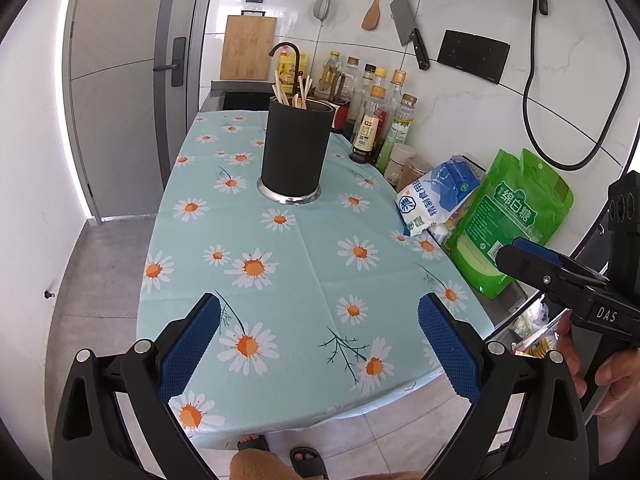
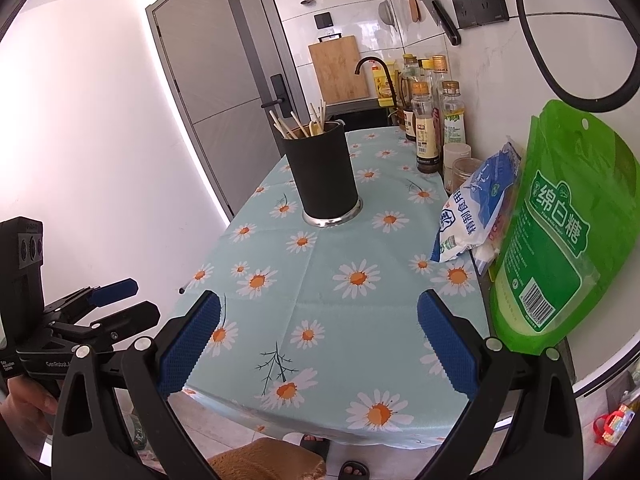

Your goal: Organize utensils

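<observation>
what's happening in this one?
A person holds two grippers over the near edge of a daisy tablecloth. The left gripper and the right gripper are both open and empty. The chopsticks stand in the black holder mid-table. No loose utensils show on the cloth.

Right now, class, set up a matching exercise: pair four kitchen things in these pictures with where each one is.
Things:
1. utensil holder
2. cleaver
3. green sugar bag
4. cutting board

Places:
A. hanging on the tiled wall
B. standing on the daisy tablecloth, chopsticks inside
C. leaning against the far wall behind the tap
D. upright at the table's right edge, by the wall

Pairs: 1-B, 2-A, 3-D, 4-C
</observation>
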`<state>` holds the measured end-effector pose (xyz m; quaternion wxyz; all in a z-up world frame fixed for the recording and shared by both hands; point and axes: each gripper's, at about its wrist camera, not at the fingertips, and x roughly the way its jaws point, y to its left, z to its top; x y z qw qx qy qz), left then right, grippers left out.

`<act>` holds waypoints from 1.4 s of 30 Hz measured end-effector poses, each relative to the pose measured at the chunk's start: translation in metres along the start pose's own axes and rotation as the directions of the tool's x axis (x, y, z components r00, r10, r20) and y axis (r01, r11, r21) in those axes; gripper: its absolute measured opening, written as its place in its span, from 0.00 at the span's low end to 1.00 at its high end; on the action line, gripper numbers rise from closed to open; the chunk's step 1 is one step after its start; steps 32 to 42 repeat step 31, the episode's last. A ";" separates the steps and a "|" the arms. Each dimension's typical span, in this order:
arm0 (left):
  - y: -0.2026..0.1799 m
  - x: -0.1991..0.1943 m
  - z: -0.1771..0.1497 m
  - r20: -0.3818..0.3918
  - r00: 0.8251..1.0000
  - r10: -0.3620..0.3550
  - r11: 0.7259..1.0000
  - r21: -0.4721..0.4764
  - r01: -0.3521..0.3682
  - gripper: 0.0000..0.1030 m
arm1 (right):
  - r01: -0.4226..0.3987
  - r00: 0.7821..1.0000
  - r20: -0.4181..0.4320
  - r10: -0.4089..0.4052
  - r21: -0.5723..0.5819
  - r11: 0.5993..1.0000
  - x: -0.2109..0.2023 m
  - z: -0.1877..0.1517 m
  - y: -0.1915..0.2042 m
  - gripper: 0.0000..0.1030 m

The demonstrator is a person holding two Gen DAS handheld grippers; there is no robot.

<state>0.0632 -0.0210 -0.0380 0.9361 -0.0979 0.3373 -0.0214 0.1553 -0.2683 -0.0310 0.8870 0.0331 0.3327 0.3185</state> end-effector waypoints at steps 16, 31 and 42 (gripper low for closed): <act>-0.010 -0.002 -0.008 -0.005 1.000 -0.013 1.000 0.005 0.013 0.93 | 0.005 1.000 -0.009 -0.005 -0.015 1.000 -0.004 -0.007 0.001 0.95; -0.015 -0.006 -0.013 -0.018 1.000 -0.016 1.000 0.003 0.016 0.93 | -0.013 1.000 -0.021 0.013 -0.016 1.000 -0.005 -0.010 0.004 0.95; -0.015 -0.006 -0.013 -0.018 1.000 -0.016 1.000 0.003 0.016 0.93 | -0.013 1.000 -0.021 0.013 -0.016 1.000 -0.005 -0.010 0.004 0.95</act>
